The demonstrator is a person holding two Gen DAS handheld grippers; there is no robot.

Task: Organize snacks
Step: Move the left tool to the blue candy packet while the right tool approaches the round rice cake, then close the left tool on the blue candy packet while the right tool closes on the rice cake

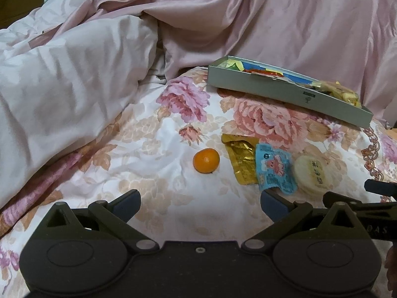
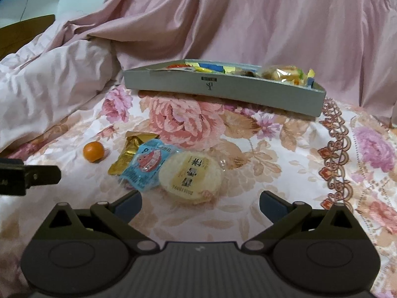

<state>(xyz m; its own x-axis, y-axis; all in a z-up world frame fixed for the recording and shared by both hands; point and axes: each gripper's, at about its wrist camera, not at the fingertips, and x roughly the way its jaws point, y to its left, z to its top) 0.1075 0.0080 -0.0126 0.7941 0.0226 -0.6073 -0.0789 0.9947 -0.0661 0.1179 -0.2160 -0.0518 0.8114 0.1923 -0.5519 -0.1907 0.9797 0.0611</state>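
A small orange [image 1: 206, 160] [image 2: 93, 151] lies on the floral bedspread. To its right lie a gold packet [image 1: 241, 160] [image 2: 129, 155], a blue packet [image 1: 275, 171] [image 2: 144, 167] and a round cream rice cracker [image 1: 311, 173] [image 2: 190, 177], overlapping. A grey box [image 1: 285, 92] [image 2: 223, 89] farther back holds several wrapped snacks. My left gripper [image 1: 199, 204] is open and empty, just short of the orange. My right gripper [image 2: 199, 204] is open and empty, just short of the cracker.
A rumpled pink quilt [image 1: 74, 79] [image 2: 49, 79] piles up on the left and behind the box. Part of the other gripper shows at the right edge of the left wrist view [image 1: 359, 203] and the left edge of the right wrist view [image 2: 29, 177].
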